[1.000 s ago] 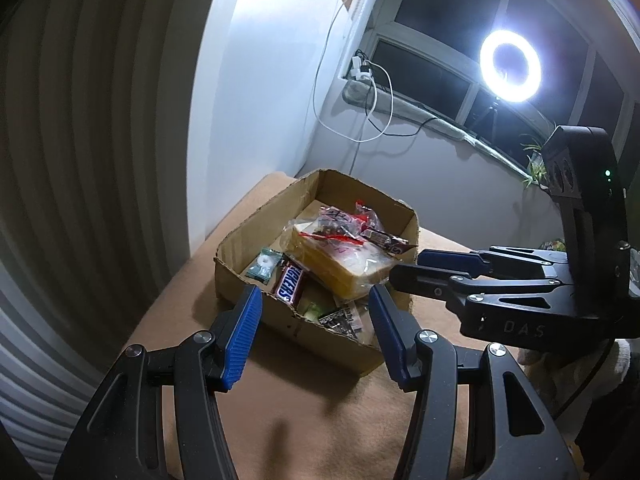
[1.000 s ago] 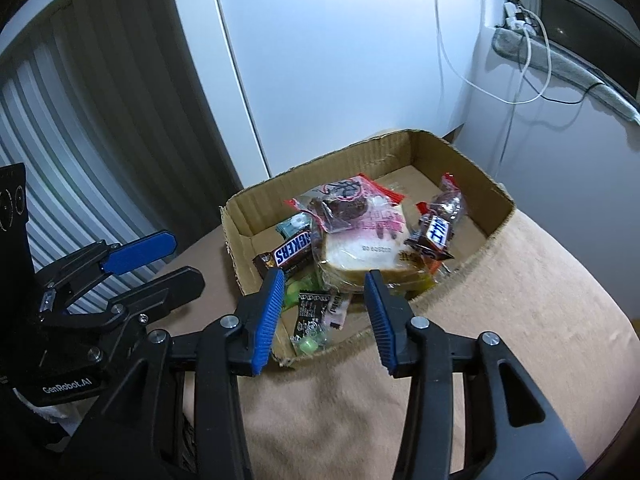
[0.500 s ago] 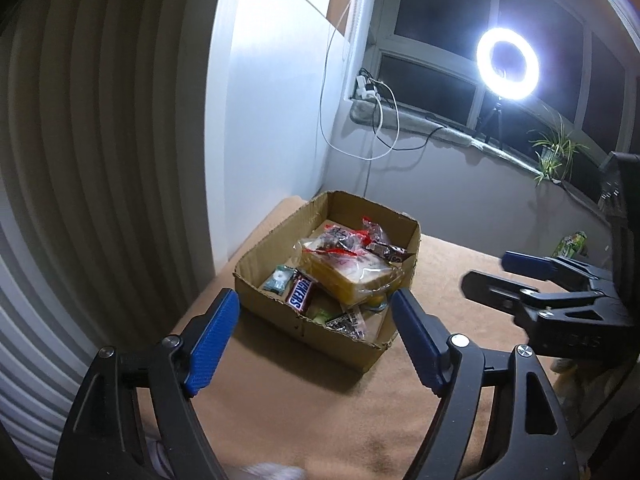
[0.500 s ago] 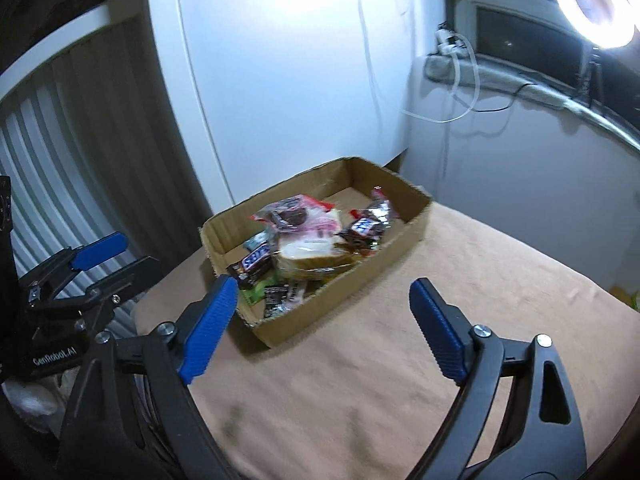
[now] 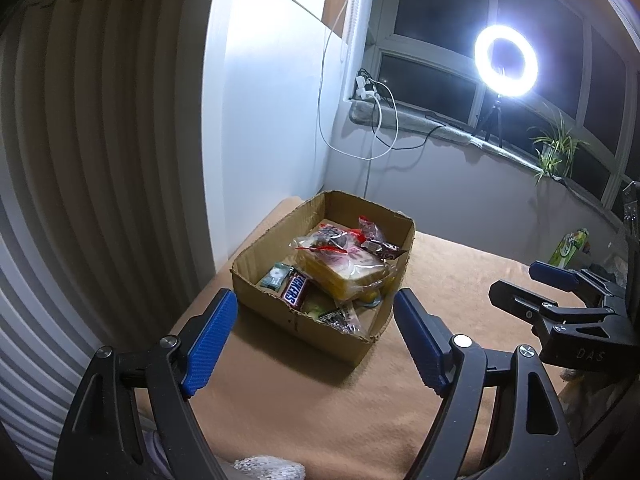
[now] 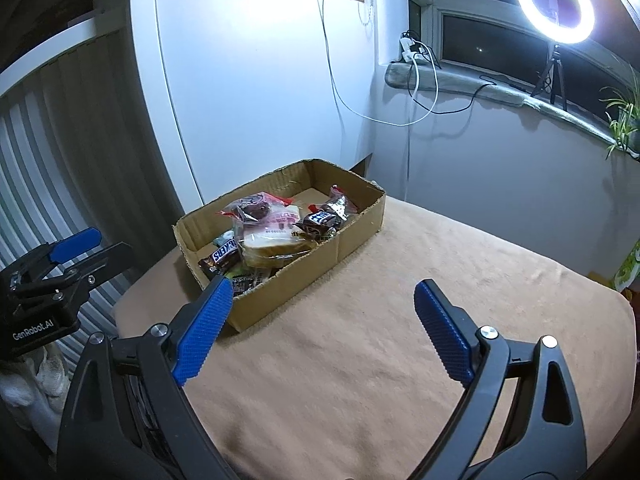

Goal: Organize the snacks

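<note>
Snacks (image 5: 340,268) sit piled in the cardboard box (image 5: 320,332) on the tan tablecloth (image 6: 380,360): a Snickers bar (image 5: 297,289) beside bagged bread (image 5: 344,272). Both the left gripper (image 5: 316,336) and the right gripper (image 6: 324,328) hover empty, jaws spread wide, short of the box

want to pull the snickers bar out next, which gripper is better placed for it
Left, probably. The left gripper is open and faces the box corner where the Snickers bar lies; the right gripper points past it.
</note>
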`<state>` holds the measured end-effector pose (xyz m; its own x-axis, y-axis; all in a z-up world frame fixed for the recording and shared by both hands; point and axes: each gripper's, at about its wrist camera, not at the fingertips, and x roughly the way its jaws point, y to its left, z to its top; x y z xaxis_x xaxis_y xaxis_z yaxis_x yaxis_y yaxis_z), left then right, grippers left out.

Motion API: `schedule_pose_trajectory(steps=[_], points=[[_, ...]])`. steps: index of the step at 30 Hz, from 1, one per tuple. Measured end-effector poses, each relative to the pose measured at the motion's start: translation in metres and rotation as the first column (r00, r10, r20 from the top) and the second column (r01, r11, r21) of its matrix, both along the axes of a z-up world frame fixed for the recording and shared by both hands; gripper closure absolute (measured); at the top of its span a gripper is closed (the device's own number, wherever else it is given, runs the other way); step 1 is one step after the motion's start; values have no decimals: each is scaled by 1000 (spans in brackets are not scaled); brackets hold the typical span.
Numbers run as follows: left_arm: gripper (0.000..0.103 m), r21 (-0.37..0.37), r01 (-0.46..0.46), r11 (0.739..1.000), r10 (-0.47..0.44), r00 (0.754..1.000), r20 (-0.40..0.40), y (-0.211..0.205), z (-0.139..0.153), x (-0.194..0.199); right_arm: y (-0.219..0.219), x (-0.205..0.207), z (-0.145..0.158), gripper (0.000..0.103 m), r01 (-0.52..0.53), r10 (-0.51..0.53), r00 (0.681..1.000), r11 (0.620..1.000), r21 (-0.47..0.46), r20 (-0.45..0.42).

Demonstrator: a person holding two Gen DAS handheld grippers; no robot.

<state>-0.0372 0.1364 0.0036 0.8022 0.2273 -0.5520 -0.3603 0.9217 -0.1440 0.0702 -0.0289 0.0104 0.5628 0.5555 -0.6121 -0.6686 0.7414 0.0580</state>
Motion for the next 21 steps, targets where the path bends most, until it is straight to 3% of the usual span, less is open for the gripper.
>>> schedule_pose_trajectory(steps=[21], points=[[22, 21, 7, 1000, -7, 1000, 15, -10, 4, -6, -12, -1, -5, 9, 29, -29, 1000, 999, -15, 4]])
